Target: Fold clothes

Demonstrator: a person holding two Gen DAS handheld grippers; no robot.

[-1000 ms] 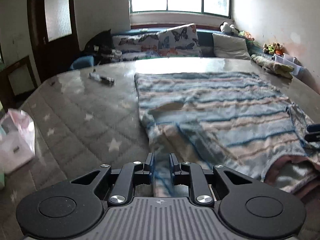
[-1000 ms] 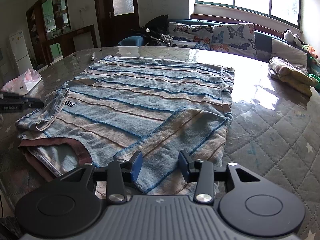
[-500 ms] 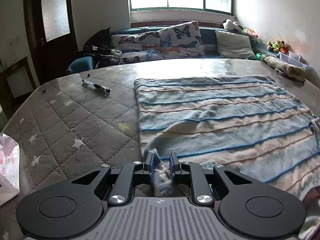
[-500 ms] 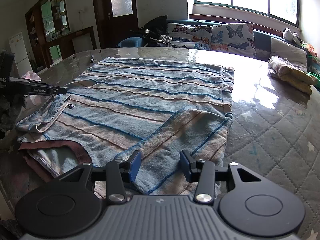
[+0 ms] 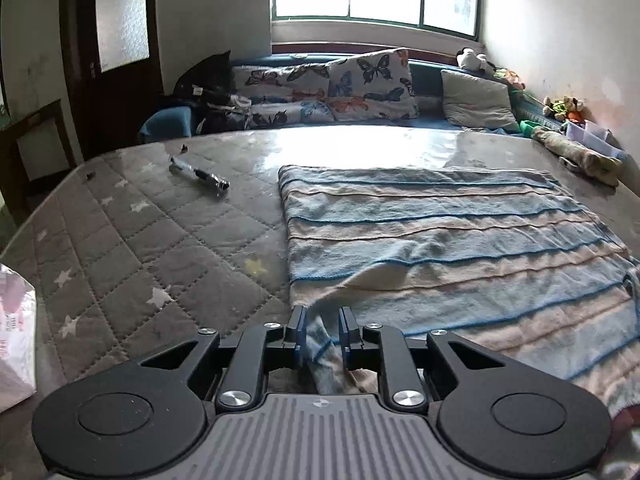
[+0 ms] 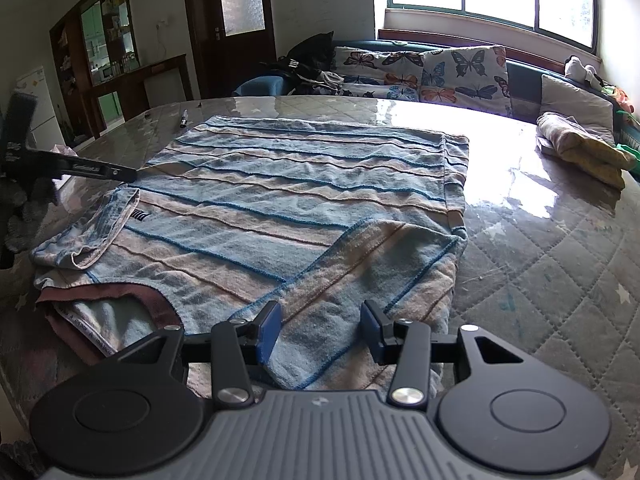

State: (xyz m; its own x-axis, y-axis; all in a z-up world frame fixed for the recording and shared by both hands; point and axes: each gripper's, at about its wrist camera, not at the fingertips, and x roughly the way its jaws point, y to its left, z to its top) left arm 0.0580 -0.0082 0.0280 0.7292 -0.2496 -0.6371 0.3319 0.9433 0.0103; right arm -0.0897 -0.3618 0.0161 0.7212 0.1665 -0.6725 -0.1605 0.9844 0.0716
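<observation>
A blue-and-beige striped garment [image 5: 440, 240] lies spread flat on the quilted grey table [image 5: 152, 248]. My left gripper [image 5: 322, 330] is shut on a pinch of its near left edge, and the fabric runs up between the fingers. In the right wrist view the same garment [image 6: 300, 200] fills the middle, with a sleeve folded across its near right part. Just above that sleeve my right gripper [image 6: 320, 330] hovers open with nothing between its fingers. The left gripper [image 6: 130, 176] reaches in from the left, at the garment's left edge.
A marker pen [image 5: 199, 173] lies on the table left of the garment. A pink-white bag [image 5: 16, 332] sits at the table's near left edge. Folded cloth [image 6: 580, 148] rests at the far right. A sofa with butterfly cushions [image 5: 360, 80] stands behind the table.
My left gripper has risen and travelled along the garment's left side with the pinched fabric, towards the far end. The right gripper has hardly moved and stays open.
</observation>
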